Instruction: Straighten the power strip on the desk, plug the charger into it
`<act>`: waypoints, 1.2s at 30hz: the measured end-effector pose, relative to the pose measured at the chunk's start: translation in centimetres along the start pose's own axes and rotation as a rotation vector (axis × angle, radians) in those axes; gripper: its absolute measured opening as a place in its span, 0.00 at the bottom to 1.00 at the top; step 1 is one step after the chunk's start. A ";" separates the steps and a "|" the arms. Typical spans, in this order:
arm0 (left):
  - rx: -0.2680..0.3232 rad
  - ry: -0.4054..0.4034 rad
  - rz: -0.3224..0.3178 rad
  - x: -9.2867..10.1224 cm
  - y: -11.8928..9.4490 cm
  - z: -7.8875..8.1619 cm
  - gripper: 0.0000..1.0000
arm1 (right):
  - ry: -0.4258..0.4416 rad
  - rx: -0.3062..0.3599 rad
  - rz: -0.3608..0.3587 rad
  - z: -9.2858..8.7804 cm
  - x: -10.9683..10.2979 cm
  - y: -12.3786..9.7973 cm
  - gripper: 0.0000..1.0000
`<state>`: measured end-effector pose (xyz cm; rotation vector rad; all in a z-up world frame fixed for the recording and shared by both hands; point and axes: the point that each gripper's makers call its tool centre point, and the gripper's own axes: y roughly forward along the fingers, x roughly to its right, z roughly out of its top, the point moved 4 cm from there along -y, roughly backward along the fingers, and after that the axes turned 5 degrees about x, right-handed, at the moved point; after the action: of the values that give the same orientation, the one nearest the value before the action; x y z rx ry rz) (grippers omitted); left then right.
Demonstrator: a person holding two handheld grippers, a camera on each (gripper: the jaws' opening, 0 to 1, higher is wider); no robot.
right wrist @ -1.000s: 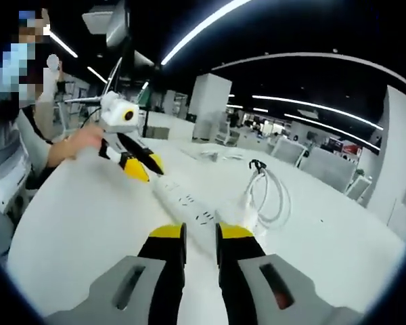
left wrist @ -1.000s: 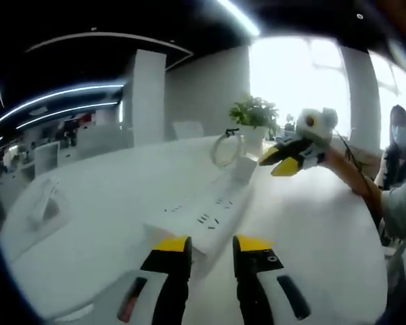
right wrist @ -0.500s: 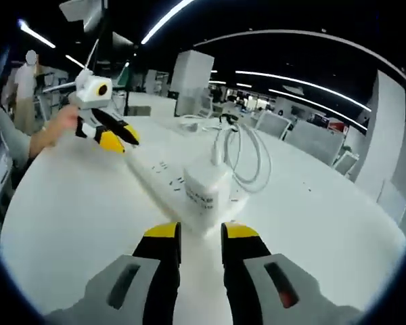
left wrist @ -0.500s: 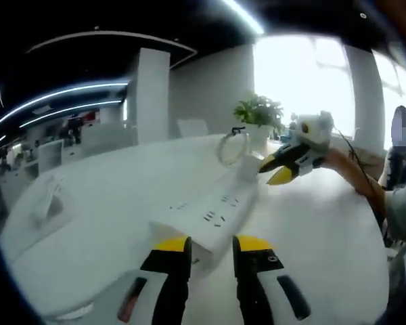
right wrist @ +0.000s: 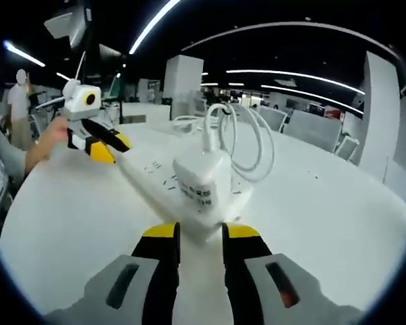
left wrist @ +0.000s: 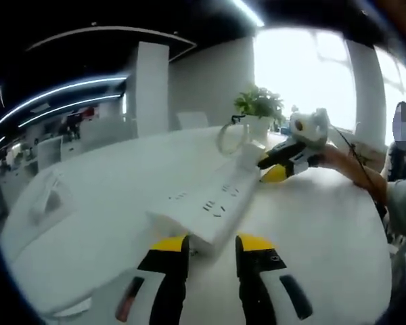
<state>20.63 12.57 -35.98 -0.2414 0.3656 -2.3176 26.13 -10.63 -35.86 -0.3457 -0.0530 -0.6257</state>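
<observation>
Right gripper parted around the white charger, sitting on the power strip; left gripper parted at the strip's other end. Clamp squarely, align prongs, press straight.

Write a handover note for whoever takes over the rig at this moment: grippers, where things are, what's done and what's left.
Left gripper: open, jaws either side of the near end of the power strip.
Right gripper: open, at the opposite end, right before the charger.
The strip lies flat on the white desk; the charger sits on its end, coiled cable behind it.
Done: both ends approached.
Left: grip, straighten the strip, plug in the charger; whether it is seated can't be told.
</observation>
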 end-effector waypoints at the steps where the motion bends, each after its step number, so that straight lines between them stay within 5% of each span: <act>1: -0.002 -0.003 -0.001 0.0 0.1 -0.1 0.29 | 0.002 0.003 -0.010 0.0 0.0 0.1 0.24; 7: -0.009 0.005 -0.001 0.0 0.2 -0.2 0.31 | -0.025 -0.006 -0.026 0.1 -0.1 0.1 0.24; 13: 0.015 -0.074 -0.019 -0.2 0.1 -0.1 0.30 | -0.018 0.011 -0.015 0.0 -0.1 0.0 0.22; 18: 0.011 -0.074 0.015 -0.8 -0.2 -0.1 0.31 | 0.040 0.035 0.011 0.1 -0.5 0.1 0.19; 36: 0.017 -0.092 0.052 -1.2 -0.3 0.0 0.32 | 0.029 0.014 0.044 0.1 -1.3 0.0 0.18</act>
<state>21.29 13.64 -35.98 -0.3253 0.3019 -2.2485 25.09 -9.81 -35.96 -0.3229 -0.0216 -0.5862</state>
